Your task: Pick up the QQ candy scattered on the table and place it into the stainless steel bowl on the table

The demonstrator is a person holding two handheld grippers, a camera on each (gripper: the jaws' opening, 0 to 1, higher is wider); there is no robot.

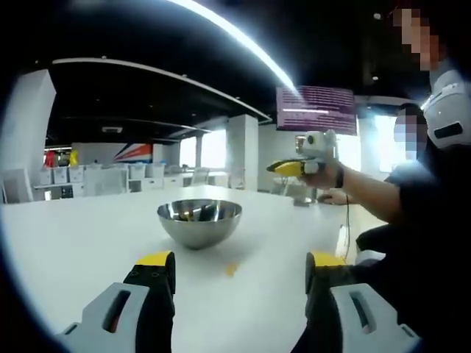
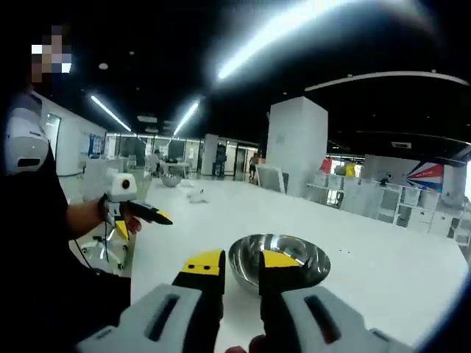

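I'm watching both feeds and using the bowl (image 1: pixel 199 222) as my anchor. In the left gripper view it's sitting on the white table (image 1: pixel 66 243), a bit ahead of my left gripper (image 1: pixel 239 271), whose jaws are standing wide apart with nothing between them, so that one's released. Some dark and yellowish stuff is lying inside the bowl, candy I'd guess, but it's too small to be sure. One yellow candy (image 1: pixel 231 269) is lying on the table just in front of the bowl, between it and the left jaws, not touching either.

Right of the bowl and higher up in that same view, a hand (image 1: pixel 324 168) is holding the other gripper in the air, yellow tips pointing toward the bowl's side. A person in dark clothes is standing at the table edge there.

In the right gripper view, the bowl (image 2: pixel 294 254) is sitting right behind the tips of my right gripper (image 2: pixel 241 266). Those jaws are hanging fairly close together with a narrow gap, and I'm not seeing anything pinched in there, so it's looking loose rather than clenched. Left of the bowl, the left gripper is showing up in a hand (image 2: pixel 121 213), held above the table.
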